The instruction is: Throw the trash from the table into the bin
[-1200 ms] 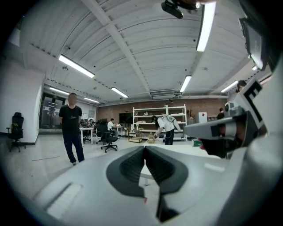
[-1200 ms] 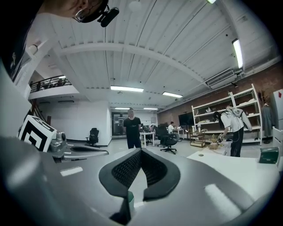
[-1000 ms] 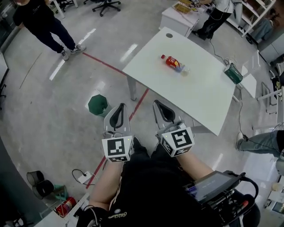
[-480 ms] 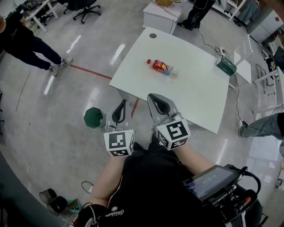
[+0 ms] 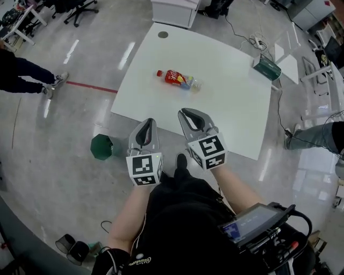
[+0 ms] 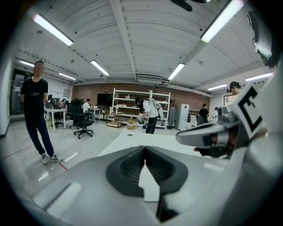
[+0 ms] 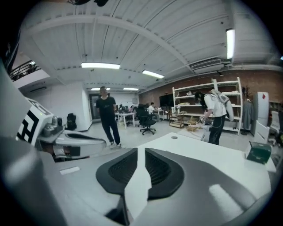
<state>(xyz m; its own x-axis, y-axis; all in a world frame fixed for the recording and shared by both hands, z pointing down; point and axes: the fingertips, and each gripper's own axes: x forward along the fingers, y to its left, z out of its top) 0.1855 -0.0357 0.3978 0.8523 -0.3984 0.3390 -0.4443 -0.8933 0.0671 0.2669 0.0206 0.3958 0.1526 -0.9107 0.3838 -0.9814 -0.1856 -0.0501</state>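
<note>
— How much room is there round that table?

— Plenty on the near side. The white table [image 5: 231, 113] stands askew on a bare, shiny floor [image 5: 54, 161]. Its near edge is open from the left corner to the right one. The person stands just short of that edge with both arms held out.

— And the trash?

— It's a plastic bottle [image 5: 178, 79] with a red label, lying on its side about mid-table, well beyond both tools. Only bare tabletop lies between it and the near edge.

— What about the tools?

— Seen from above, the tips of the left gripper [image 5: 149, 122] line up with the near edge. Its jaws are pressed together and empty. The right gripper [image 5: 185, 113] is just beside it, reaching a little further over the tabletop, and its jaws are also together and empty.

— Where is the bin?

— The dark green bin [image 5: 101, 147] is on the floor by the table's near left corner, just left of the left gripper, with open floor around it.

— Is anything in the way?

— Nothing close. A green box [image 5: 266, 68] sits at the table's far right corner, and cables [image 5: 252, 40] trail on the floor past it. Somebody's legs [image 5: 24, 72] stand far left near a red line [image 5: 88, 86]. Another leg [image 5: 314, 137] is off the right edge, and a white cabinet [image 5: 173, 9] stands beyond the far end.
</note>
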